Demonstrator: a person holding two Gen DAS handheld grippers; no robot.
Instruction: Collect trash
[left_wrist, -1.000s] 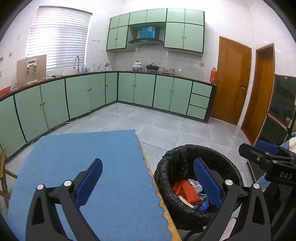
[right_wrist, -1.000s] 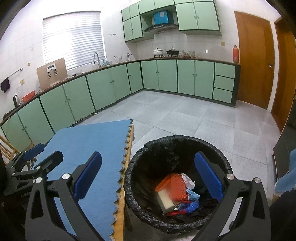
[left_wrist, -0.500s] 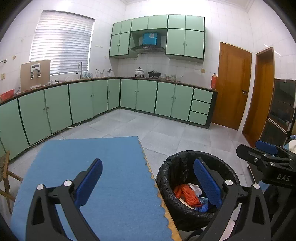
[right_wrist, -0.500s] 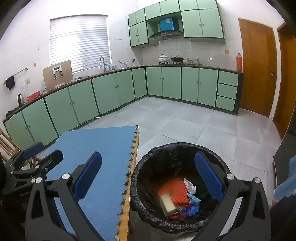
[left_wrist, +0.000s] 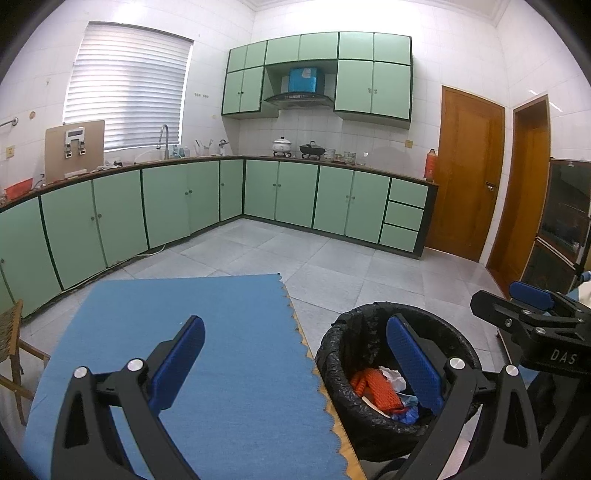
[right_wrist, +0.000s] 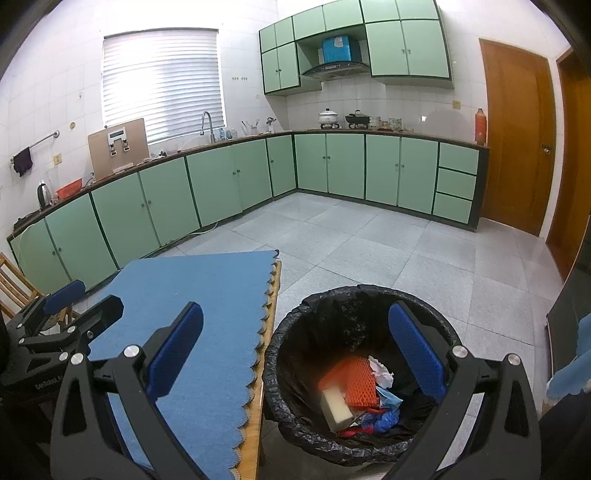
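Both tools are empty. My left gripper (left_wrist: 295, 358) has its blue-padded fingers (left_wrist: 179, 360) spread wide with nothing between them; my right gripper (right_wrist: 295, 350) is the same, jaws far apart and carrying nothing.

The round bin lined with a black plastic bag (right_wrist: 295, 417) stands on the grey tiled floor (right_wrist: 369, 251), just beside the scalloped edge of the blue felt mat (right_wrist: 199, 295) that covers the wooden table (right_wrist: 255, 413). The right wrist view looks almost straight down into it; in the left wrist view the same bin (left_wrist: 340, 365) sits low and to the right.

Inside the bin, from what I can make out:
- an orange piece of foam netting (right_wrist: 356, 384)
- a pale yellow block, probably a sponge (right_wrist: 336, 406)
- crumpled white paper (right_wrist: 380, 371)
- blue scraps of plastic or wrapper (right_wrist: 384, 419), with a bit of red underneath, too small to identify

The mat shows no loose items in either view. The part of the table nearest me is hidden behind the gripper bodies, so I can't rule out something lying there.

My reading: collection looks finished or very close to it. The trash is in the bag, the visible mat is bare, and neither tool has a load. What remains, if anything, is a check of the hidden near edge of the table and the floor around the bin. I see nothing dropped on the tiles that are in view.
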